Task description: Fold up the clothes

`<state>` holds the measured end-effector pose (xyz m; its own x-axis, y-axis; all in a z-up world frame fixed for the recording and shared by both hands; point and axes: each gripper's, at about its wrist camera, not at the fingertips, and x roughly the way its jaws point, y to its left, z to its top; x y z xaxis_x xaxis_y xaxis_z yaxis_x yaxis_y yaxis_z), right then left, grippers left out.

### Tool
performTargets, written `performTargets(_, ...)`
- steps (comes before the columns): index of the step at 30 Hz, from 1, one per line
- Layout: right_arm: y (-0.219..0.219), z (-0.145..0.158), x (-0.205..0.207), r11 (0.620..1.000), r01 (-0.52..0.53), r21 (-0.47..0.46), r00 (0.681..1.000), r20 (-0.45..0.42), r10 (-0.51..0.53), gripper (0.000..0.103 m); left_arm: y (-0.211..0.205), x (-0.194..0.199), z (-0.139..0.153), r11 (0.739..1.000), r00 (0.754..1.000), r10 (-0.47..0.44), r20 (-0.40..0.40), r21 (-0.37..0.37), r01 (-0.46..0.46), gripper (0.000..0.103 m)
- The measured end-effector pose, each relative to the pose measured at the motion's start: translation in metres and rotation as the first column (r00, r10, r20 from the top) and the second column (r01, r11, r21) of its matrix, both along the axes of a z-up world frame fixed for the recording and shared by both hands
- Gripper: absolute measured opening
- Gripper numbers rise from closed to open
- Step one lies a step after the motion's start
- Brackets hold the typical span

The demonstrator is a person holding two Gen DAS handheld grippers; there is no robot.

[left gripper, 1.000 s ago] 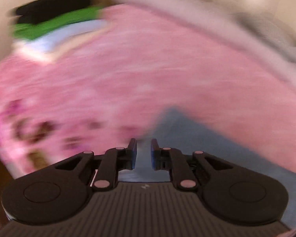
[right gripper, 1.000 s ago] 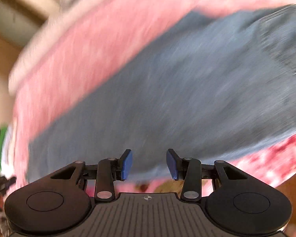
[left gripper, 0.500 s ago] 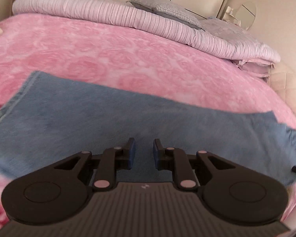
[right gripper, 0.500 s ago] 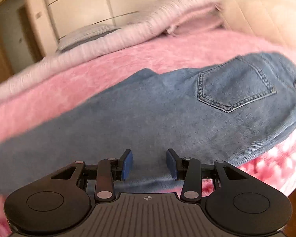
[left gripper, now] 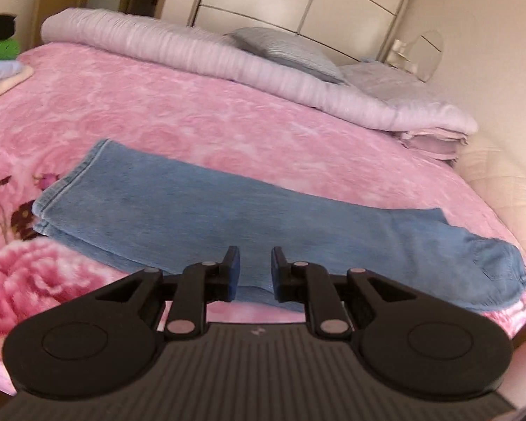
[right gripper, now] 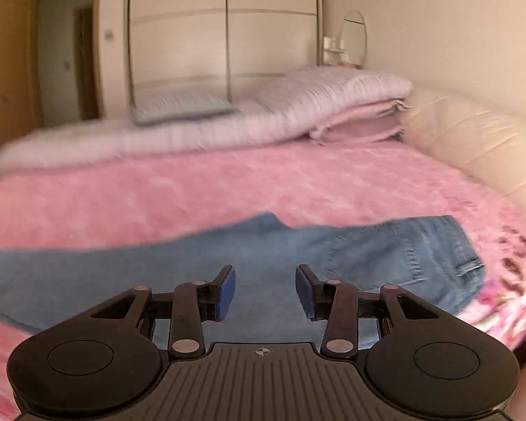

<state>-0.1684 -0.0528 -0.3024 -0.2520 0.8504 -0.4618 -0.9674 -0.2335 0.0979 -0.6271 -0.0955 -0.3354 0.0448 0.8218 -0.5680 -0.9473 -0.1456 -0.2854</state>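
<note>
Left gripper point(left gripper: 255, 269) with jaws slightly parted and empty, right gripper point(right gripper: 265, 291) spread wider and empty, both above blue jeans point(left gripper: 249, 217) lying folded lengthwise (legs stacked, hems left, back pocket right) flat across pink floral blanket point(left gripper: 179, 112), near its front edge.

Jeans point(right gripper: 256, 263) flat on pink blanket point(right gripper: 228, 182) — right gripper point(right gripper: 265, 289) above, jaws apart, empty.

Both wrist views look slantwise down from the bed's near edge, close over the jeans point(left gripper: 228, 210), sharing pink blanket point(right gripper: 263, 182) and far wardrobe point(right gripper: 224, 35)
</note>
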Motion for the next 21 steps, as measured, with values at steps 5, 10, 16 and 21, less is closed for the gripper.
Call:
performTargets(5, -0.017, -0.025, 0.002, 0.998, -0.037, -0.059, 0.999, -0.023, 0.036, 0.042, -0.004, 0.025, 0.005, 1.000, 0.999, -0.012, -0.034, 0.001, 0.012, 0.013)
performTargets(10, -0.001, -0.051, -0.004, 0.990, -0.092, -0.107, 0.996, 0.013, 0.093, 0.042, 0.018, 0.037, -0.011, 0.998, 0.997, 0.010, -0.077, -0.055, -0.015, 0.014)
performTargets(16, 0.066, -0.075, -0.019, 0.981, -0.120, -0.153, 0.993, -0.011, 0.119, 0.042, 0.077, 0.046, -0.040, 0.992, 0.994, 0.037, -0.098, -0.115, -0.048, 0.015)
performTargets(21, 0.102, -0.103, -0.034, 0.957, -0.120, -0.263, 0.983, 0.100, 0.151, 0.042, 0.098, 0.050, -0.058, 0.975, 0.994, 0.056, -0.095, -0.210, -0.075, 0.015)
